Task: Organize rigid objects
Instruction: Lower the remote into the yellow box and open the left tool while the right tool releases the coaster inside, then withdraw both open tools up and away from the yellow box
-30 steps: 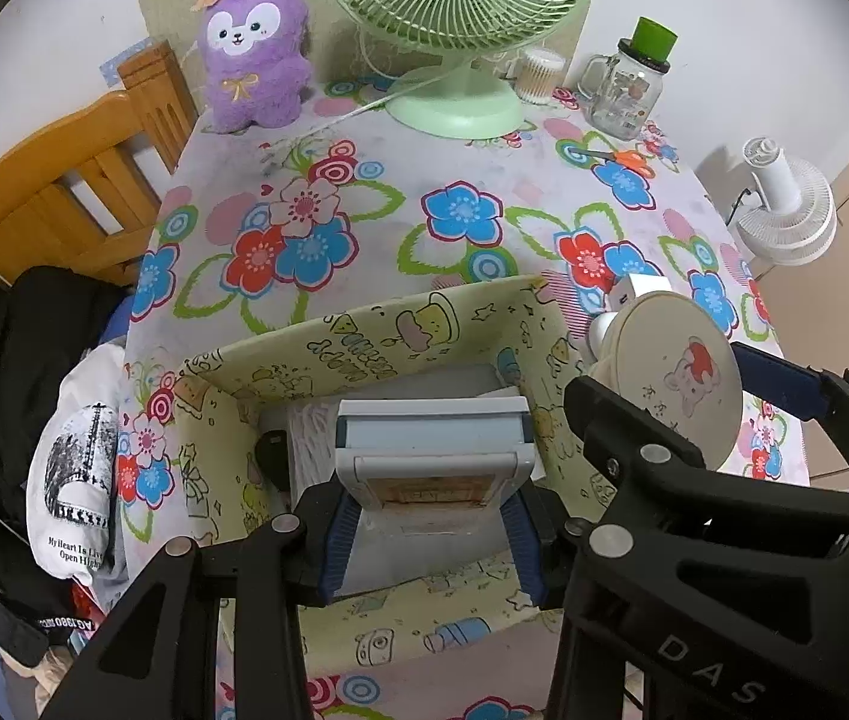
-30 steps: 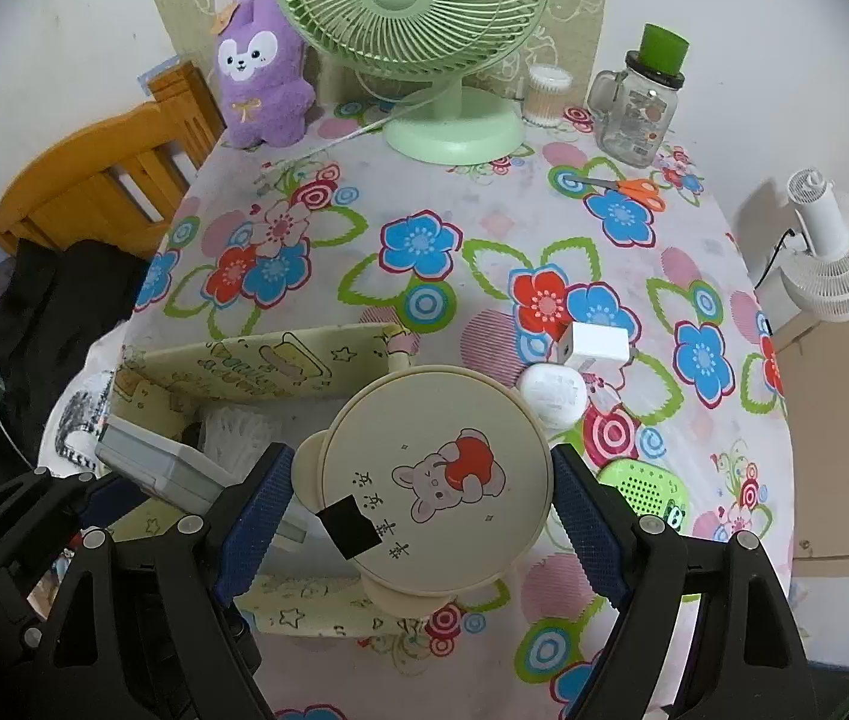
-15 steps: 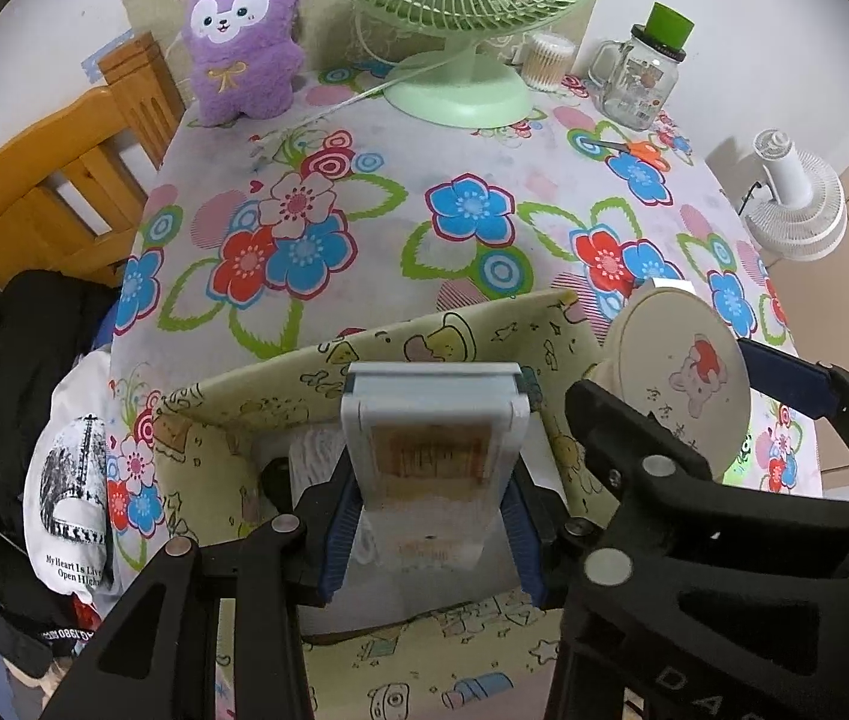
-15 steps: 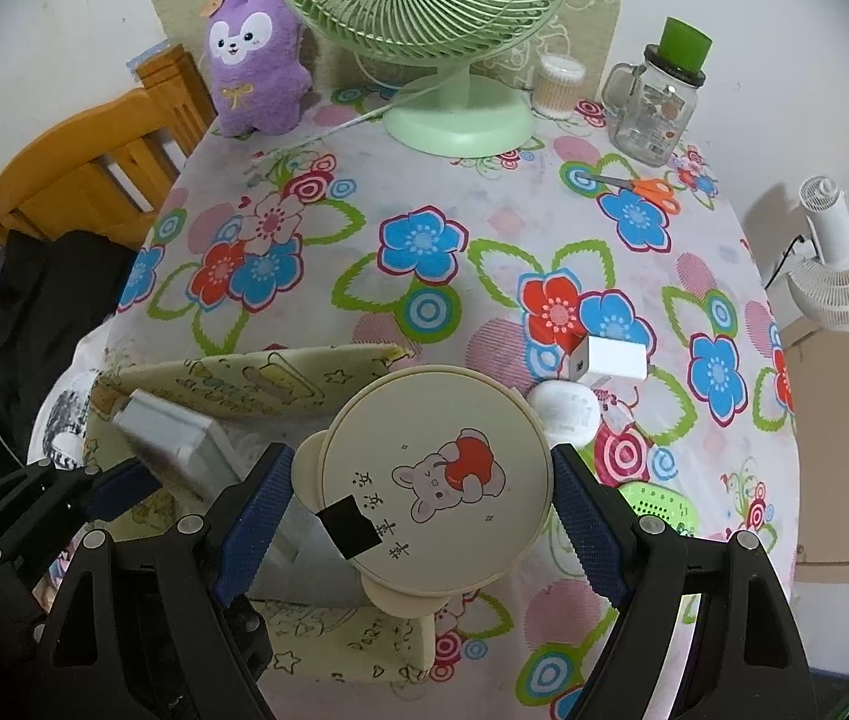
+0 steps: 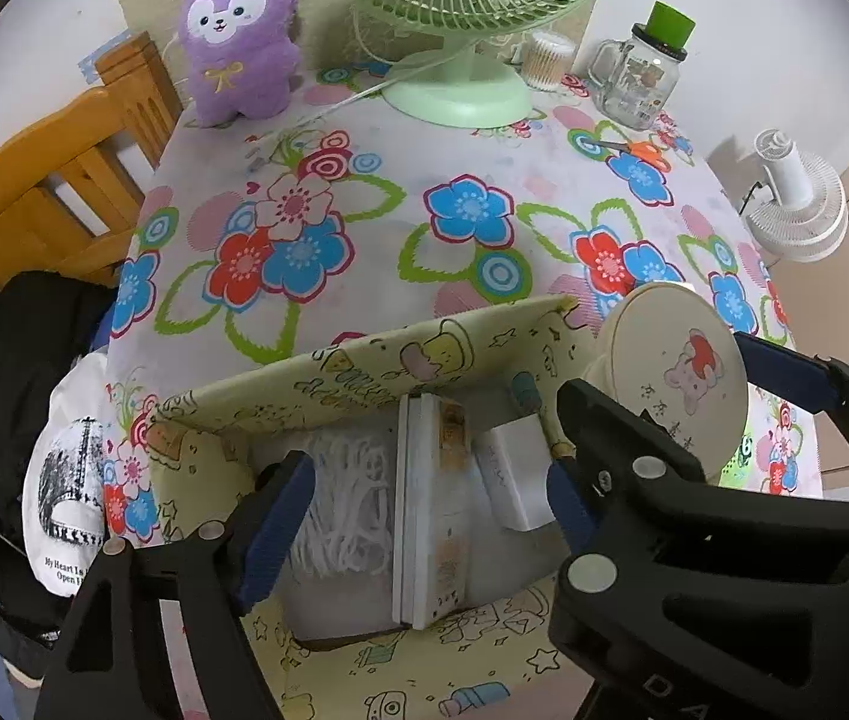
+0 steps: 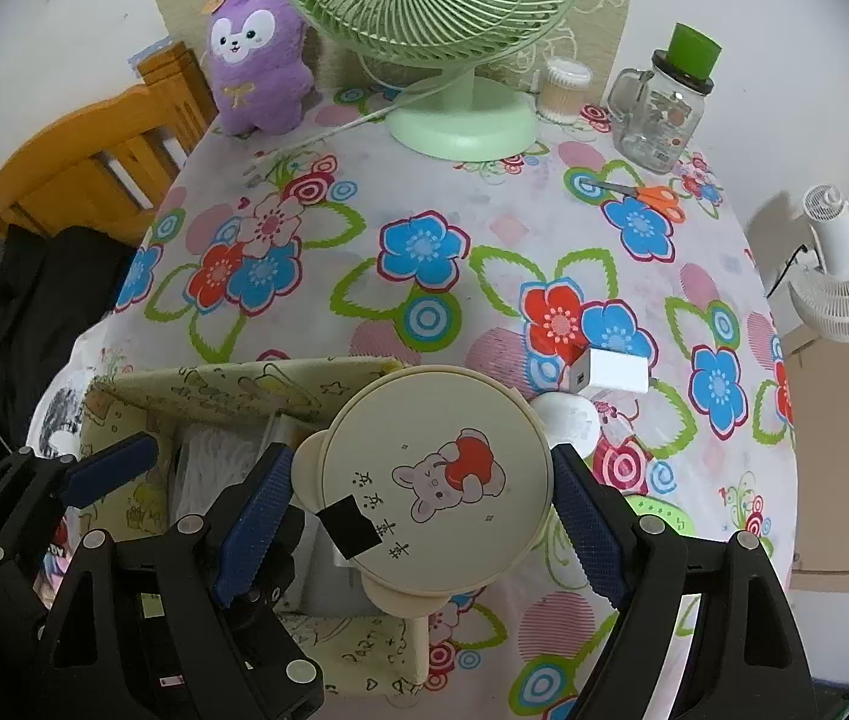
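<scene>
A yellow cartoon-print storage box [image 5: 364, 372] sits at the table's near edge. A flat white case [image 5: 430, 510] stands on its edge inside it, between a white cord bundle [image 5: 346, 498] and a white adapter [image 5: 514, 480]. My left gripper [image 5: 424, 510] hangs over the box with its jaws opening; the case is between the pads, and there is a gap on each side. My right gripper [image 6: 421, 516] is shut on a round cream case [image 6: 436, 480] with a bear picture. It holds the case above the box's right end [image 6: 232, 384].
On the flowered cloth to the right lie a white charger [image 6: 610, 372], a white round piece [image 6: 565, 420] and a green item [image 6: 661, 516]. At the back stand a green fan [image 6: 460, 120], purple plush [image 6: 259, 78], glass jar [image 6: 661, 114], swab tub [image 6: 562, 90] and scissors [image 6: 646, 195]. A wooden chair [image 6: 82, 180] stands on the left.
The left jaws were shut on the flat white case and have now spread apart. The case has gone from upright in the grip to resting on its edge in the box. The right gripper is unchanged.
</scene>
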Demonstrator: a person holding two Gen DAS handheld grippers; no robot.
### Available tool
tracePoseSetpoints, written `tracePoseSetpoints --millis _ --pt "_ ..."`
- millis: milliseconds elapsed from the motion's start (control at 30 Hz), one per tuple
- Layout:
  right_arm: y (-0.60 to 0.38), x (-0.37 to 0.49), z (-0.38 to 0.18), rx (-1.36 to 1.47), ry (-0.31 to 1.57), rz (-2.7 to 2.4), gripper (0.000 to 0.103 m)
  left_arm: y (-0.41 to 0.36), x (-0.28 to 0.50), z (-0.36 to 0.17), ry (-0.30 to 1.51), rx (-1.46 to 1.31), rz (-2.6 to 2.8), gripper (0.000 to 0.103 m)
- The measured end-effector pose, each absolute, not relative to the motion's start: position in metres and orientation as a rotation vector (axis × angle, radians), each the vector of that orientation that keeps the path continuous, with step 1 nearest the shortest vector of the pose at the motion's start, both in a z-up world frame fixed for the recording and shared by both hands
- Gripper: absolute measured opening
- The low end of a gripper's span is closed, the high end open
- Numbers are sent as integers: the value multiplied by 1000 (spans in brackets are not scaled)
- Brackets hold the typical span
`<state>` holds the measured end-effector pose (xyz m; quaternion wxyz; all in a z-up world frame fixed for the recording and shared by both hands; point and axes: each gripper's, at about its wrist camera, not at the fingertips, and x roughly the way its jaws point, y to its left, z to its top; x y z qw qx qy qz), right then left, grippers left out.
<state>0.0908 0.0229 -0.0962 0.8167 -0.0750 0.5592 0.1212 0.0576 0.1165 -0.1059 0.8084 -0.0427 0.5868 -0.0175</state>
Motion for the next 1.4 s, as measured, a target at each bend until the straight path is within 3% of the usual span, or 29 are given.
tracePoseSetpoints --millis 300,833,1033,1400 --pt "37 82 -96 -179 1183 296 86 126 47 -105 1256 -71 -3 96" --pt "62 78 -112 -177 1202 381 87 142 38 -115 1300 -33 11 98" --pt "58 77 -109 -194 1169 366 97 139 39 -115 1299 -27 -1 98" --pt "31 73 -105 -176 1174 330 98 115 38 -112 1296 -11 -35 98"
